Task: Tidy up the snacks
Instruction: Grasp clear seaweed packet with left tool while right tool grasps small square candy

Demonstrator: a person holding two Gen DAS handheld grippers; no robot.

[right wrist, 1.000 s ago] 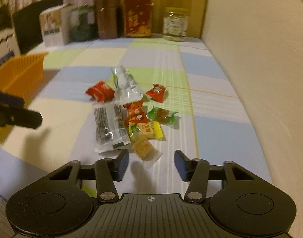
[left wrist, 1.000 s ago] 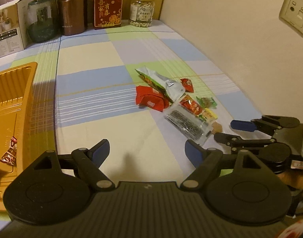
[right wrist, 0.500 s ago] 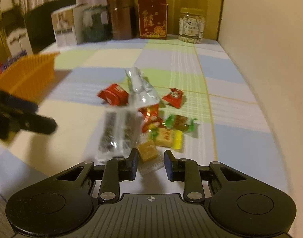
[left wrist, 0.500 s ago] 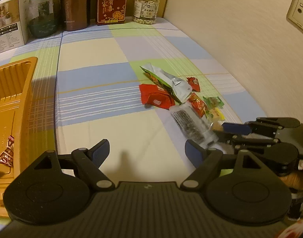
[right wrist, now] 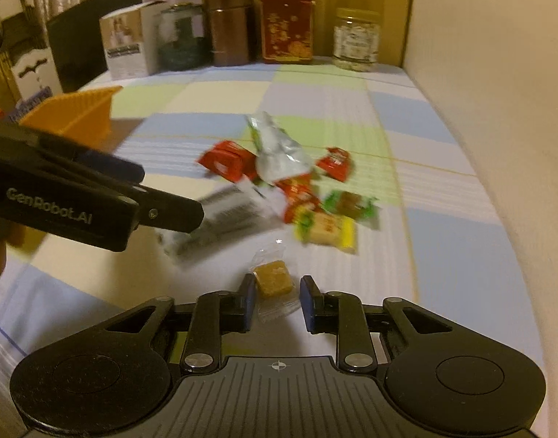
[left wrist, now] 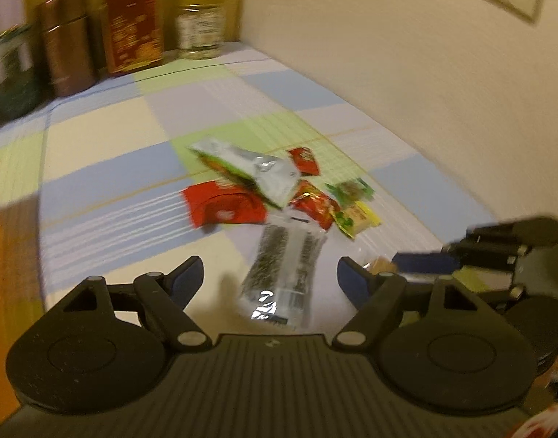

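Observation:
Several wrapped snacks lie in a loose heap on the checked cloth: a red packet (left wrist: 224,206), a silver-green packet (left wrist: 253,168), a yellow sweet (right wrist: 326,228) and a green one (right wrist: 350,202). My right gripper (right wrist: 275,299) is shut on a brown candy (right wrist: 273,281) in clear wrap, nearest me. My left gripper (left wrist: 270,273) hangs over a clear packet of dark bars (left wrist: 286,266). Its jaws are closing but still stand wide, not touching the packet. The left gripper (right wrist: 158,193) also reaches in from the left in the right wrist view.
An orange tray (right wrist: 78,116) stands at the left of the table. Along the back edge are a brown tin (right wrist: 229,25), a red box (right wrist: 286,27), a glass jar (right wrist: 355,40) and a white carton (right wrist: 127,45). A wall runs along the right side.
My right gripper closed on the brown candy. My left gripper swung right and lower, from the bare cloth to above the clear packet, and its jaws narrowed a little.

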